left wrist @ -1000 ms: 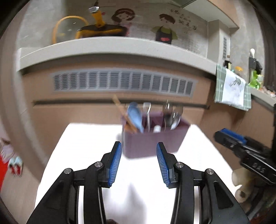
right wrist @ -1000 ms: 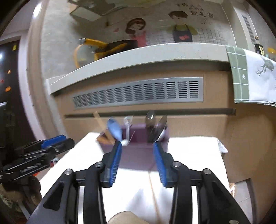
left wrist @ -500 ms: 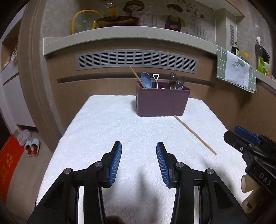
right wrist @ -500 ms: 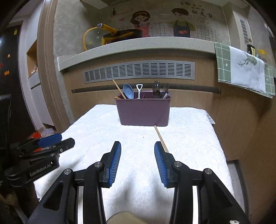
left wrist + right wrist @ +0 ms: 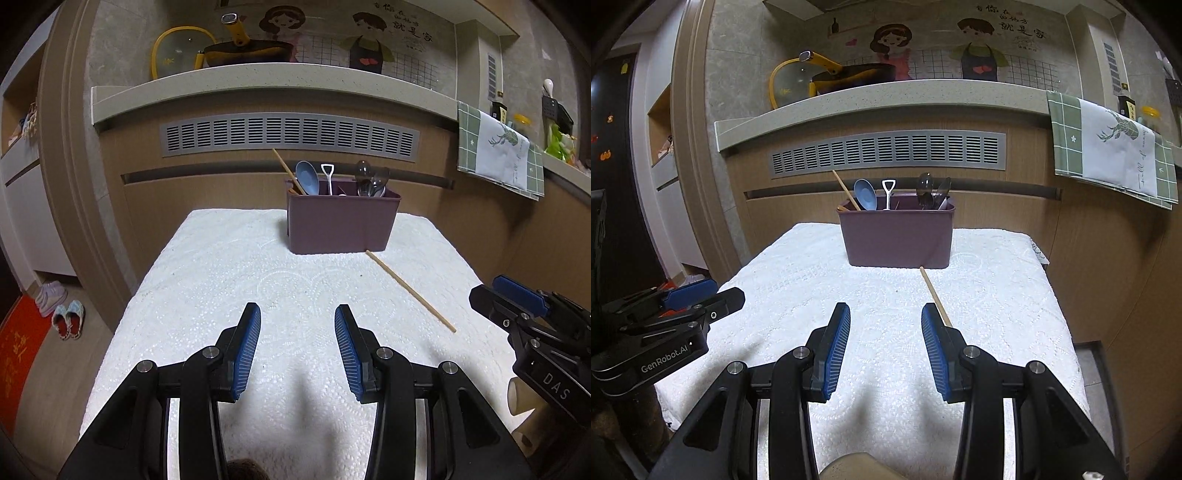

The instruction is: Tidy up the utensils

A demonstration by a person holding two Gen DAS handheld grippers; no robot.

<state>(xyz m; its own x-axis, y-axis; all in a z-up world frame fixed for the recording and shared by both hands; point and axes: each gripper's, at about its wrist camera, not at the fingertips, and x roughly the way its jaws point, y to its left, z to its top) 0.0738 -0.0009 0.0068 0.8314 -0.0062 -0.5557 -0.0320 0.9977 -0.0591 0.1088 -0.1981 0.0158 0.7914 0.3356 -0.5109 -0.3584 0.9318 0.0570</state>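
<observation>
A purple utensil caddy (image 5: 341,225) (image 5: 897,236) stands at the far end of the white-clothed table (image 5: 229,295) (image 5: 798,280). In it lean a wooden chopstick (image 5: 289,171), a blue spoon (image 5: 307,177), a small white shovel-shaped spoon (image 5: 327,179) and dark spoons (image 5: 371,181). A second chopstick (image 5: 410,291) (image 5: 934,295) lies loose on the cloth in front of the caddy. My left gripper (image 5: 297,345) hovers open and empty over the near cloth. My right gripper (image 5: 885,343) is open too, its right finger just over the chopstick's near end.
Behind the table run a wooden counter front with a grey vent (image 5: 290,133) and a stone ledge bearing a pan and a glass lid (image 5: 243,51). A green-edged towel (image 5: 498,151) hangs at the right. Slippers (image 5: 68,317) lie on the floor at the left.
Both grippers pulled back from the caddy toward the near end of the table, then held still. The loose chopstick came into view. Both stayed open.
</observation>
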